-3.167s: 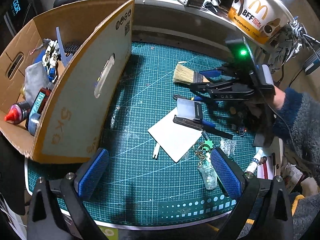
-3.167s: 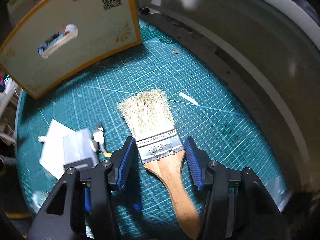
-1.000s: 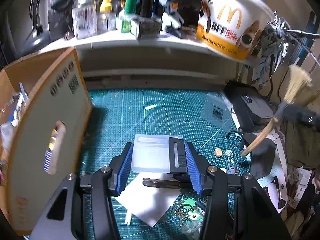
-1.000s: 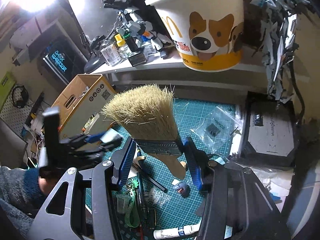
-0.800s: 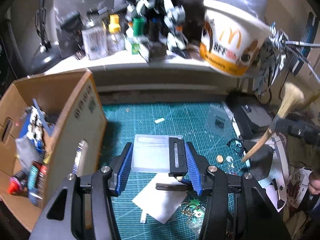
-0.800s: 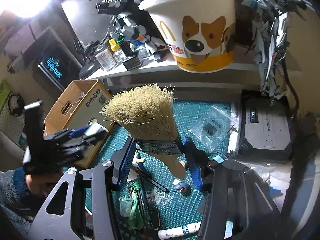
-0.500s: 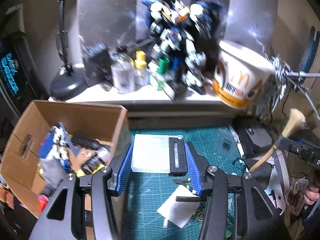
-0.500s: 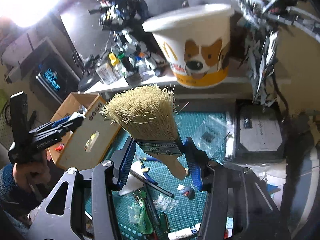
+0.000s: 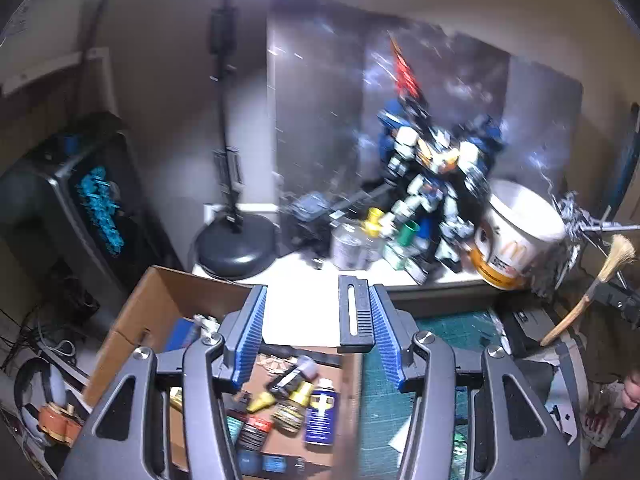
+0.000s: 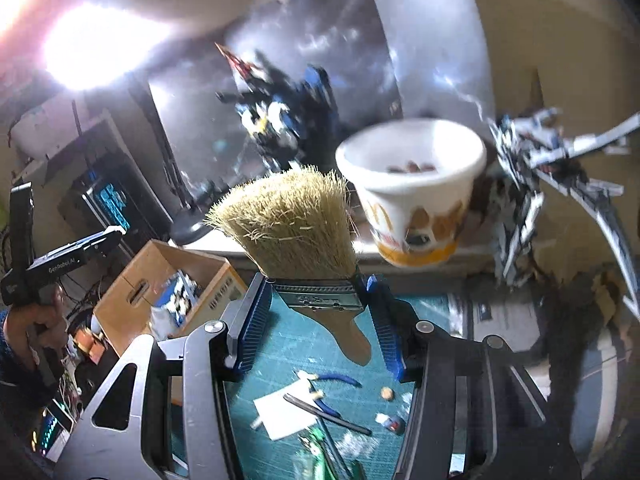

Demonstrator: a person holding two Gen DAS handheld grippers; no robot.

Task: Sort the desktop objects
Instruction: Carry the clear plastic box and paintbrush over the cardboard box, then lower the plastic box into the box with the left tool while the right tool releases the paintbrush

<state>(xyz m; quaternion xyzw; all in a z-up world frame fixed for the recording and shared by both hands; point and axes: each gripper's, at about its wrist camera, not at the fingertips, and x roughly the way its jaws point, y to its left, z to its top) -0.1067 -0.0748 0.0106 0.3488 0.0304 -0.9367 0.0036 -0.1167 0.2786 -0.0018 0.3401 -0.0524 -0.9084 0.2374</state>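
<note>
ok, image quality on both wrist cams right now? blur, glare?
Left wrist: background smeared by motion blur, robot model streaked; clear plastic case in the left gripper stays sharp.
Right wrist: blown-out lamp glare upper left; McDonald's bucket blurred; paintbrush crisp.

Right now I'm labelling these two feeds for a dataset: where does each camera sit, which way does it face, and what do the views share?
Left wrist: sits behind the left gripper, facing down and forward over the cardboard box; its blue-padded fingers clamp a clear plastic case.
Right wrist: sits behind the right gripper, looking across the green cutting mat toward the shelf; its fingers clamp the paintbrush, and the left hand shows.
Shared: the box, the McDonald's bucket, the robot model, the paintbrush.
</note>
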